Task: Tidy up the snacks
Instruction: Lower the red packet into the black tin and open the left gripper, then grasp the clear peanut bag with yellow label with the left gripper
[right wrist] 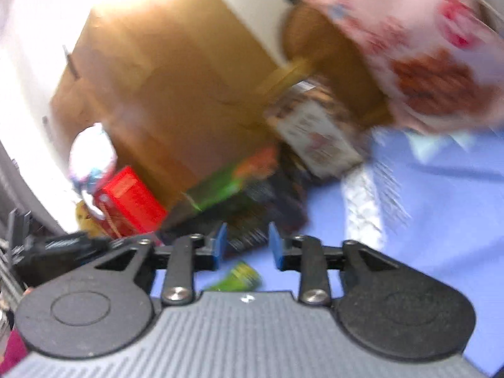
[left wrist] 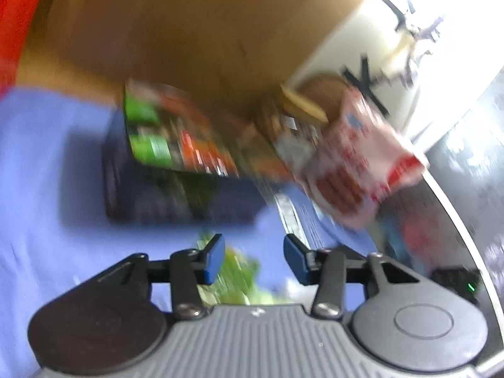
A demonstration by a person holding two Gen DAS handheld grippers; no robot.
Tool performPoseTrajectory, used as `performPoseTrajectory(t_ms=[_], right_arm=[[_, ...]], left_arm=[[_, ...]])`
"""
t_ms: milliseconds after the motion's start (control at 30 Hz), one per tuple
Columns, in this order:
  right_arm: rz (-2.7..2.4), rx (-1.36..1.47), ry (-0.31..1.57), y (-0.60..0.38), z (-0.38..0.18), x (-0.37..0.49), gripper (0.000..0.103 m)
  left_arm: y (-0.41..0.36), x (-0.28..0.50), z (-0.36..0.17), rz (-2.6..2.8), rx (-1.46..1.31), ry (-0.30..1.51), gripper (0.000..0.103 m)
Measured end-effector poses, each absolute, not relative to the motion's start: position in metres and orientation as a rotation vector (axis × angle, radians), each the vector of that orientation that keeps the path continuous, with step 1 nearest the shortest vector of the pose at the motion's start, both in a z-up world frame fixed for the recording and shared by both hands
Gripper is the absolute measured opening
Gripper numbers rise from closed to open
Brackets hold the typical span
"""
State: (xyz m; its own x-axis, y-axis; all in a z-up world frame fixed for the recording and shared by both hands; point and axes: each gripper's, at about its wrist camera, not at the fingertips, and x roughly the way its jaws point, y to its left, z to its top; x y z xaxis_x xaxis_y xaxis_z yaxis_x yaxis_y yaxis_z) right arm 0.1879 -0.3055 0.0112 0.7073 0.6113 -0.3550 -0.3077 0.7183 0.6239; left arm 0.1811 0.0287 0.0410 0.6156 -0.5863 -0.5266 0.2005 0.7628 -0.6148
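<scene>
Brown box point(left wrist: 189, 31), blue cloth point(left wrist: 41, 173), pink-white bag point(left wrist: 356, 163) with red print, green-orange-black pack point(left wrist: 170, 132), red carton point(right wrist: 132, 201).

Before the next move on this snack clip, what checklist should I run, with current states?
1. Left gripper empty, jaws apart: ok.
2. Right gripper empty, jaws apart: ok.
3. Frames sharp enough to aim: not ok, both blurred.
4. Green snack packet below the fingers, not between them: ok.
5. Pink-and-red snack bag stably resting: cannot tell.
6. Cardboard box open to receive snacks: cannot tell.
</scene>
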Motion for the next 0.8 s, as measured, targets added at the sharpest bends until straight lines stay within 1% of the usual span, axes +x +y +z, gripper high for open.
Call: performPoseTrajectory(t_ms=[67,133,300,400,500,533,667,733,800], right_arm=[[0.513,0.561,0.648,-0.302,-0.001,0.186,0.036],[0.527,0.555,0.687,-0.3,-0.01,0.18,0.039],[0.581,0.55,0.7,-0.293,-0.014,0.161,0.039],[0.615,0.551,0.715,-0.292,-0.013,0.145,0.039],[0.68,0.551,0.731,-0.289,-0.015,0.126,0.039],[0.695,0.555,0.725,-0.288,-0.015,0.118,0.041],[0.674,0.552,0.69,-0.293,-0.012,0.098,0.041],[0.67,0.564,0.687,-0.3,-0.011,0.092,0.041],[0.678,0.572,0.705,-0.306,-0.012,0.086,0.041]], left_arm=[[0.015,0.17,0.03,-0.512,-0.529,0.824,0.043],[0.0,0.158,0.021,-0.533,-0.511,0.853,0.043],[-0.017,0.139,0.014,-0.492,-0.406,0.874,0.042],[-0.011,0.13,0.01,-0.458,-0.384,0.883,0.045],[0.003,0.119,0.004,-0.459,-0.407,0.882,0.043],[0.008,0.115,0.004,-0.459,-0.413,0.879,0.043],[0.022,0.1,0.005,-0.446,-0.432,0.876,0.044],[0.027,0.095,0.005,-0.451,-0.443,0.876,0.047],[0.029,0.093,0.006,-0.456,-0.446,0.869,0.053]])
